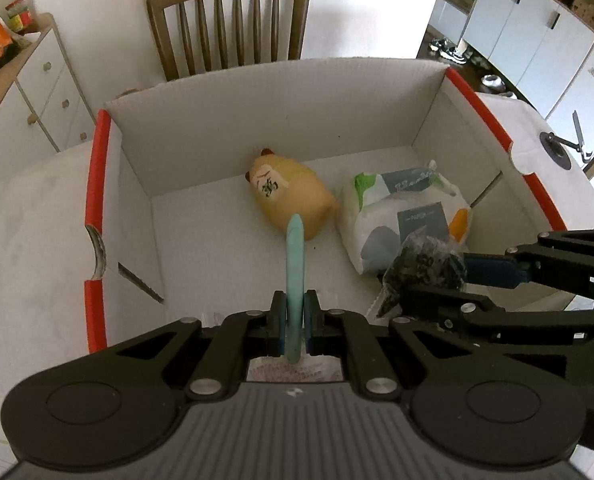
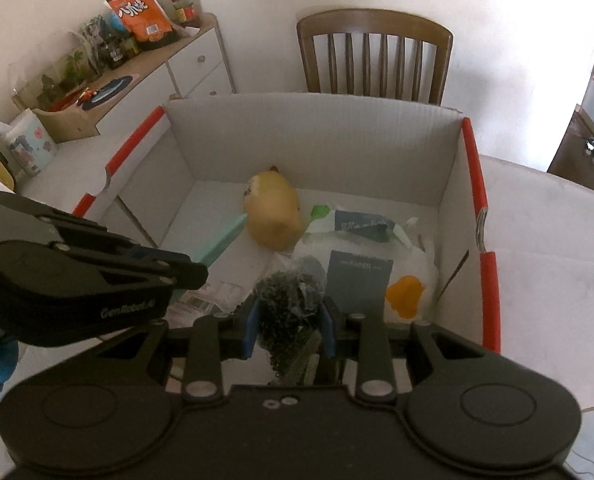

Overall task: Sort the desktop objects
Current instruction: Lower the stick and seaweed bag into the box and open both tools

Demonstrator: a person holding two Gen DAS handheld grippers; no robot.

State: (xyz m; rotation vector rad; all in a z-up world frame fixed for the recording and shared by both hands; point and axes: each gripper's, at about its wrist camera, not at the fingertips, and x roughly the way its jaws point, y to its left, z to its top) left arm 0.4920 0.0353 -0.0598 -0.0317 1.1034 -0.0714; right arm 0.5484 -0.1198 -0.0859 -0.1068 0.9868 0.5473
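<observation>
A white cardboard box (image 1: pixel 257 128) with red edges stands on the table, also in the right wrist view (image 2: pixel 317 140). Inside lie a yellow plush toy (image 1: pixel 293 196) (image 2: pixel 273 212) and a white tissue pack (image 1: pixel 409 216) (image 2: pixel 361 260). My left gripper (image 1: pixel 295 320) is shut on a flat teal object (image 1: pixel 295 264), held over the box's near side; it also shows in the right wrist view (image 2: pixel 223 240). My right gripper (image 2: pixel 289 324) is shut on a clear bag of dark bits (image 2: pixel 289 300), held over the box next to the tissue pack; it also shows in the left wrist view (image 1: pixel 425 268).
A wooden chair (image 1: pixel 233 20) (image 2: pixel 377 56) stands behind the box. A white cabinet (image 2: pixel 157 80) with snack bags and jars is at the left. The white table (image 2: pixel 537 240) extends on both sides of the box. A phone stand (image 1: pixel 565 144) sits at the right.
</observation>
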